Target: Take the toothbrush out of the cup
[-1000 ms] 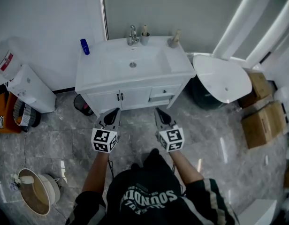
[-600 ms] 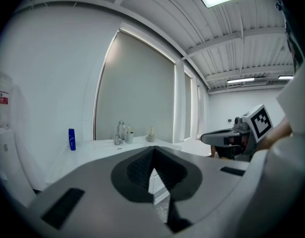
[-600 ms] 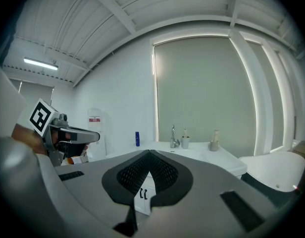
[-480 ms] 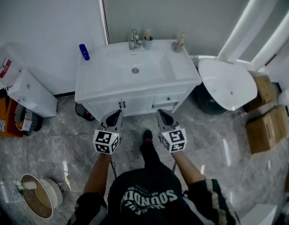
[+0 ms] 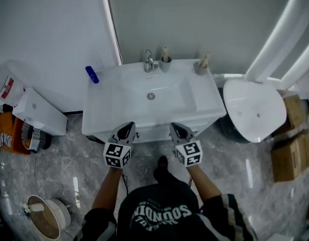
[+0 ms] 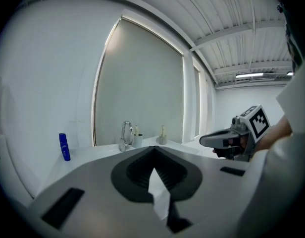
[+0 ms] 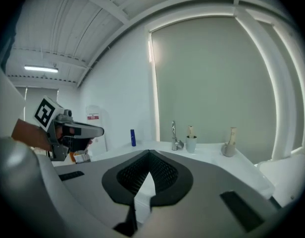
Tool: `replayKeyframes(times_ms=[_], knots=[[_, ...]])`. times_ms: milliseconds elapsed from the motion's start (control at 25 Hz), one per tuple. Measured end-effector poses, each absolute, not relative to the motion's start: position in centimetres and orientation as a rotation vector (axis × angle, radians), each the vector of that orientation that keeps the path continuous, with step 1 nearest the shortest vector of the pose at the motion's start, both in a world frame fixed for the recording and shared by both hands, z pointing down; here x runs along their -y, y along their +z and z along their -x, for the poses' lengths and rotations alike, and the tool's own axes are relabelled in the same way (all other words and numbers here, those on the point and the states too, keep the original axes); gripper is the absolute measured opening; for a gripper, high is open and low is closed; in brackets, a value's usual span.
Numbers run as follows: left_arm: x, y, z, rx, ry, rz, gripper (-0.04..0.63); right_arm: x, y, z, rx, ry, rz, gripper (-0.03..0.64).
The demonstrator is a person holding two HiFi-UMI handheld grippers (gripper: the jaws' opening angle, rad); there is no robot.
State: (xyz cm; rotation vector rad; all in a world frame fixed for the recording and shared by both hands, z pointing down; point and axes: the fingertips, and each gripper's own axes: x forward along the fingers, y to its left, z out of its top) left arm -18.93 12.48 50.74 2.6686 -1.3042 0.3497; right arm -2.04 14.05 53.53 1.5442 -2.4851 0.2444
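A grey cup (image 5: 165, 66) stands at the back of the white vanity (image 5: 104, 114), just right of the faucet (image 5: 150, 62), with a pale toothbrush (image 5: 164, 53) upright in it. The cup (image 7: 191, 144) and toothbrush (image 7: 190, 131) show far ahead in the right gripper view, and the cup (image 6: 138, 141) shows small in the left gripper view. My left gripper (image 5: 128, 126) and right gripper (image 5: 174, 126) hover side by side at the vanity's front edge, well short of the cup. Both are shut and empty, left gripper (image 6: 153, 148) and right gripper (image 7: 148, 152).
A second small holder (image 5: 200, 68) with a pale stick sits at the vanity's back right, and a blue bottle (image 5: 92, 74) at its back left. A white toilet (image 5: 255, 109) and cardboard boxes (image 5: 290, 157) stand to the right. A white unit (image 5: 39, 113) stands left.
The person has stepped toward the vanity. Both grippers moved forward with them, from over the floor to the vanity's front edge, and stayed shut.
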Motion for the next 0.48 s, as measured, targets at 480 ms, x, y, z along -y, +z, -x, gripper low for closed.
replayKeyframes(times_ms=[480], knots=[[-0.3,49.8,15.7,1.357,0.321,-2.635,-0.003,-1.0,53.4,0.3,2.533,0.199,-1.398,-0.002]])
